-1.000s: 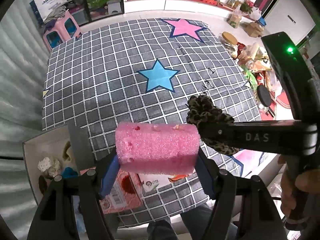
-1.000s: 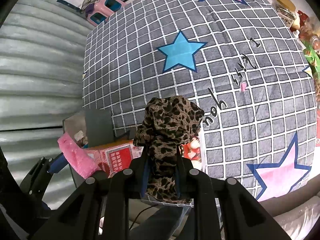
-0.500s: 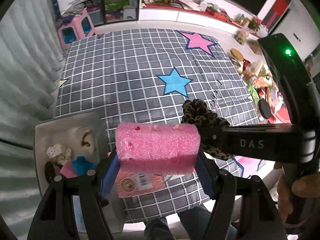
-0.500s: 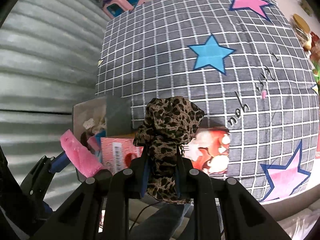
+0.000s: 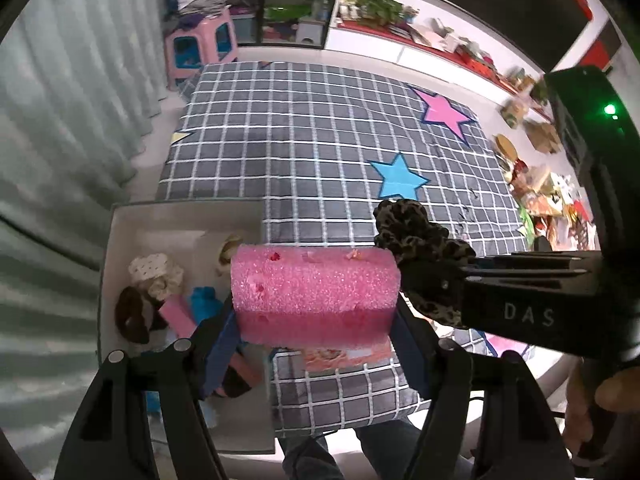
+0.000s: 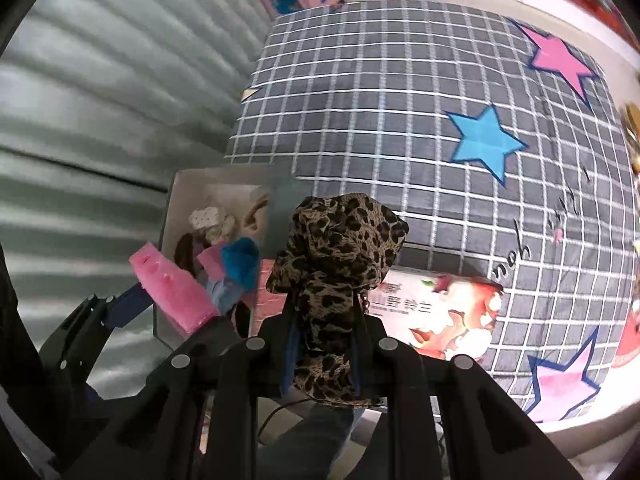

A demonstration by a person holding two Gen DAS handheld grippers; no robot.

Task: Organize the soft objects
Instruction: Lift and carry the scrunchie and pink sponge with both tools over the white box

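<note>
Both hands swing toward grey box [image 5: 120, 216], now under left gripper [image 5: 316, 320] clamping pink sponge [image 5: 312, 292]; right gripper [image 6: 322, 344] pinches leopard scrunchie [image 6: 340, 240] tight. Drop-off looks imminent.

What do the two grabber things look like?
Both are black plastic. The left gripper has blue pads inside its jaws and round silver screws. The right gripper has "DAS" in pale letters on its side and a small green light on top.

sponge [image 5: 314, 294]: pink | scrunchie [image 6: 336, 264]: leopard print | bedspread [image 5: 304, 152]: grey grid, stars
</note>
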